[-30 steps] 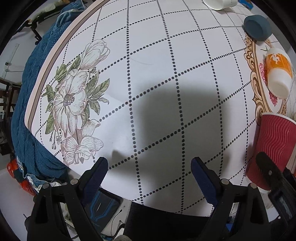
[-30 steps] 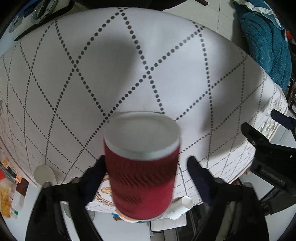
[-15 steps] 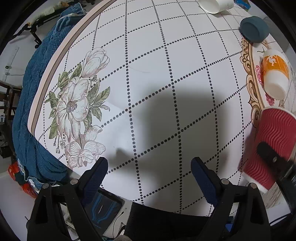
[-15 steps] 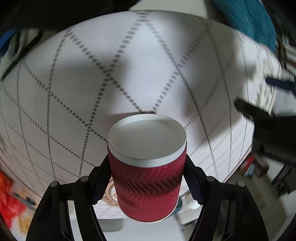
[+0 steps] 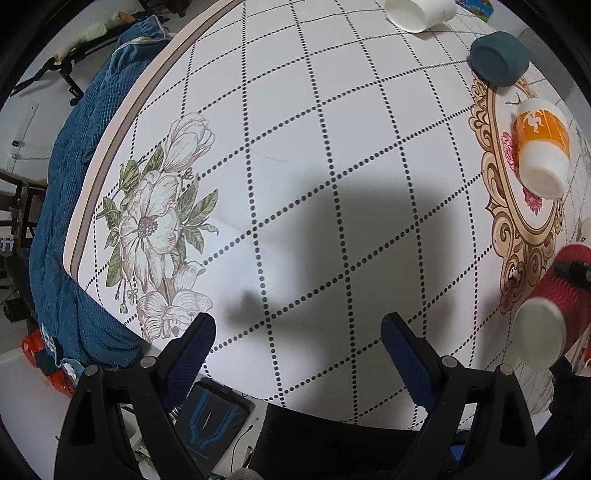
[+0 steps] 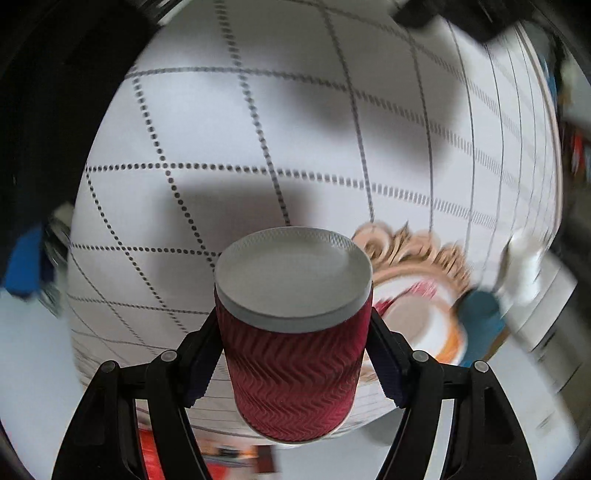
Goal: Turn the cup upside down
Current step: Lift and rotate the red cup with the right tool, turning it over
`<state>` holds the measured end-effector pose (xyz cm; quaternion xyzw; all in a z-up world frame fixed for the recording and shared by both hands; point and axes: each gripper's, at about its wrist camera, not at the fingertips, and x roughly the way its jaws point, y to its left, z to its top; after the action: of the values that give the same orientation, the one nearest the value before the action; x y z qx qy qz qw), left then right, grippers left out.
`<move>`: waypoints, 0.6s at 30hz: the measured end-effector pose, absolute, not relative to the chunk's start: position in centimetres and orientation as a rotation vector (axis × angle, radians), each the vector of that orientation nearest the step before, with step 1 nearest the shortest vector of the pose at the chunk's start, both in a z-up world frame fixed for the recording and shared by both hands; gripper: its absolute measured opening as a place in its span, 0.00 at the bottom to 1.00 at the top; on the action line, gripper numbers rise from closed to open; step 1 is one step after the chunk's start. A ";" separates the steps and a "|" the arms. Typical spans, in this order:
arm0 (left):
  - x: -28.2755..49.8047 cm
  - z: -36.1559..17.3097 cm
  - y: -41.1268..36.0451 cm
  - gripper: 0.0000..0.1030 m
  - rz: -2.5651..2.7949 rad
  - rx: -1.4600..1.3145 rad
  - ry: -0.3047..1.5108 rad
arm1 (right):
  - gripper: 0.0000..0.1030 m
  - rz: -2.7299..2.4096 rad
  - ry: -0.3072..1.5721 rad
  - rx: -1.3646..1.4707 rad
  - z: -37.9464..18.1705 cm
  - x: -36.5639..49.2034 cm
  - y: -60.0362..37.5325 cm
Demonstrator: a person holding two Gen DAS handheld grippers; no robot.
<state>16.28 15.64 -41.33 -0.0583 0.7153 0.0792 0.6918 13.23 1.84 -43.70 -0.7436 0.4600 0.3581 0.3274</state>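
Observation:
The red ribbed paper cup (image 6: 295, 354) sits between the fingers of my right gripper (image 6: 295, 363), which is shut on its sides. Its white base faces the camera and the table beyond. In the left wrist view the same cup (image 5: 554, 314) shows at the far right edge, lifted and tilted, white base toward the camera, with part of the right gripper on it. My left gripper (image 5: 295, 354) is open and empty, hovering over the near edge of the white dotted tablecloth (image 5: 295, 166).
An orange and white cup (image 5: 541, 151) lies on its side on an ornate oval print. A dark teal bowl (image 5: 498, 59) and a white cup (image 5: 417, 13) lie at the far side. Blue fabric (image 5: 74, 221) hangs off the left table edge.
My right gripper closed on the red cup, lifted it and is rotating it; the right view's background has swung and blurred. The left gripper has stayed nearly still.

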 end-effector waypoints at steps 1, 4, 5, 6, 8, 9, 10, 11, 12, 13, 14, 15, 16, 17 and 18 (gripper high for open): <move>16.4 -41.2 15.4 0.89 0.175 -0.125 1.598 | 0.73 0.910 1.257 -1.901 -43.8 13.7 1.5; 16.8 -41.0 14.7 0.89 0.162 -0.106 1.598 | 0.73 0.837 1.392 -1.769 -44.3 13.4 0.1; 16.7 -40.7 13.9 0.89 0.160 -0.101 1.597 | 0.73 0.819 1.426 -1.729 -44.2 14.0 -0.4; 16.8 -40.6 13.7 0.89 0.155 -0.094 1.596 | 0.73 0.799 1.462 -1.688 -44.3 14.4 -0.6; 17.1 -40.5 13.3 0.89 0.146 -0.084 1.596 | 0.73 0.749 1.554 -1.576 -44.4 15.5 -1.2; 17.2 -40.5 13.1 0.89 0.142 -0.079 1.596 | 0.73 0.737 1.586 -1.531 -44.4 16.0 -1.4; 17.2 -40.5 12.8 0.89 0.139 -0.075 1.596 | 0.73 0.720 1.618 -1.486 -44.5 16.5 -1.7; 17.3 -40.5 12.8 0.89 0.136 -0.071 1.596 | 0.73 0.703 1.650 -1.441 -44.6 16.8 -2.0; 17.4 -40.6 12.9 0.89 0.131 -0.068 1.597 | 0.73 0.689 1.674 -1.404 -44.7 17.4 -2.3; 17.5 -40.7 12.9 0.89 0.127 -0.064 1.597 | 0.73 0.666 1.711 -1.351 -44.9 17.9 -2.8; 17.4 -40.8 12.6 0.89 0.125 -0.061 1.597 | 0.73 0.650 1.736 -1.315 -45.0 17.9 -3.1; 17.3 -40.9 12.5 0.89 0.123 -0.057 1.596 | 0.73 0.634 1.761 -1.278 -45.1 18.1 -3.4; 17.3 -40.5 11.5 0.89 0.121 -0.053 1.597 | 0.73 0.615 1.792 -1.222 -45.3 18.5 -4.0; 17.4 -40.5 11.4 0.89 0.117 -0.049 1.598 | 0.73 0.588 1.811 -1.180 -45.4 18.8 -4.4; 17.4 -40.5 11.0 0.89 0.114 -0.045 1.598 | 0.73 0.571 1.834 -1.140 -45.6 19.3 -5.1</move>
<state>17.43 11.04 -40.46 -0.0201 0.7160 0.0510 0.6959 19.33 -5.07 -45.57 -0.4586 0.7380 0.2299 0.4384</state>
